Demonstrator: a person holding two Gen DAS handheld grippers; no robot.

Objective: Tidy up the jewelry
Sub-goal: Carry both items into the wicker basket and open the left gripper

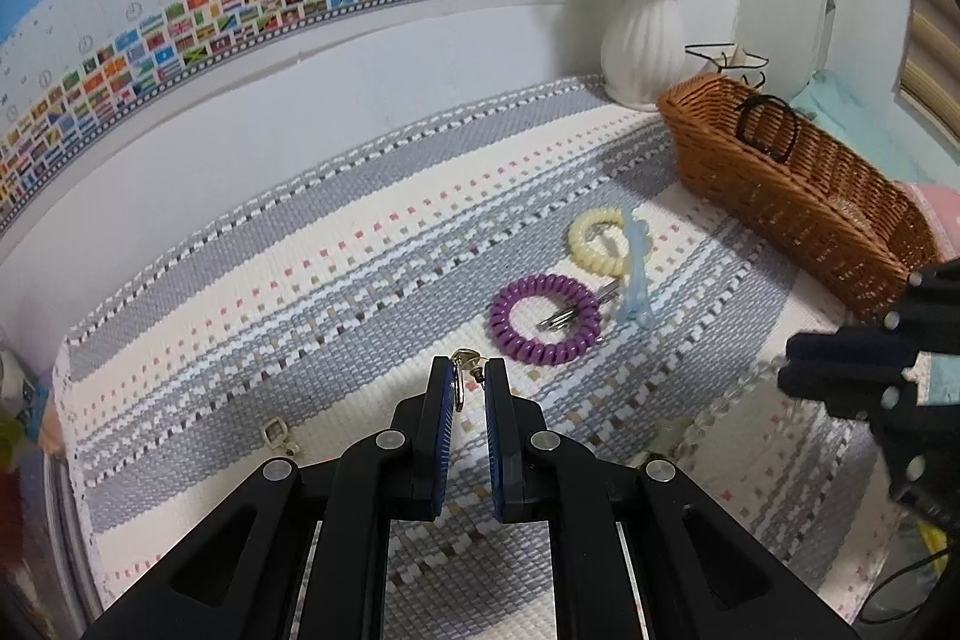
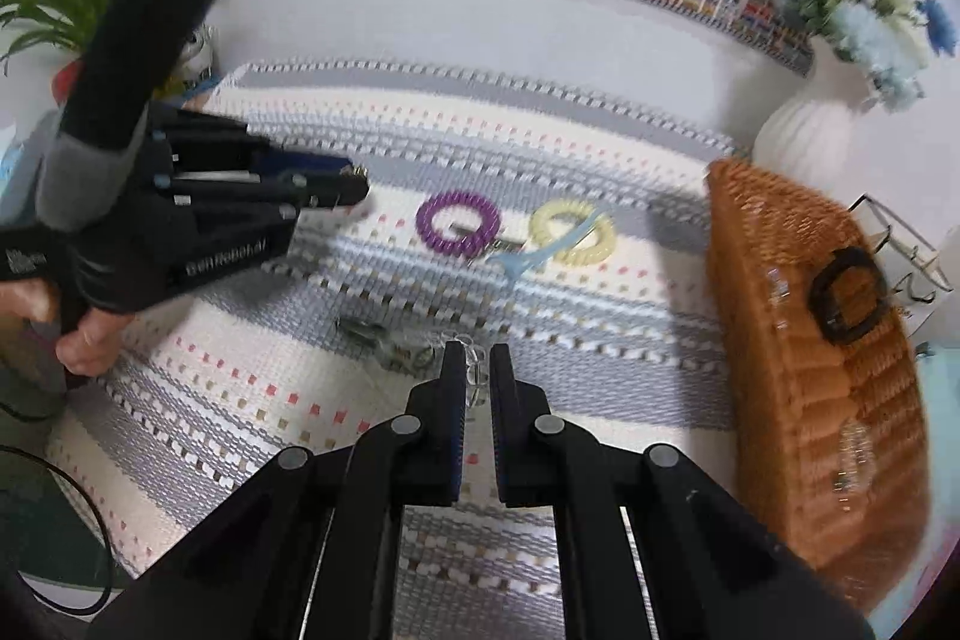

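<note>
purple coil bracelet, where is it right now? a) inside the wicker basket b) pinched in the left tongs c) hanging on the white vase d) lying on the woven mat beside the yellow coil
d: the purple coil bracelet lies flat on the woven mat next to the yellow coil, outside the wicker basket, while the left tongs pinch a small gold earring instead.

Bright, even indoor light; strong fisheye bending at edges; right wrist view motion-blurred.
</note>
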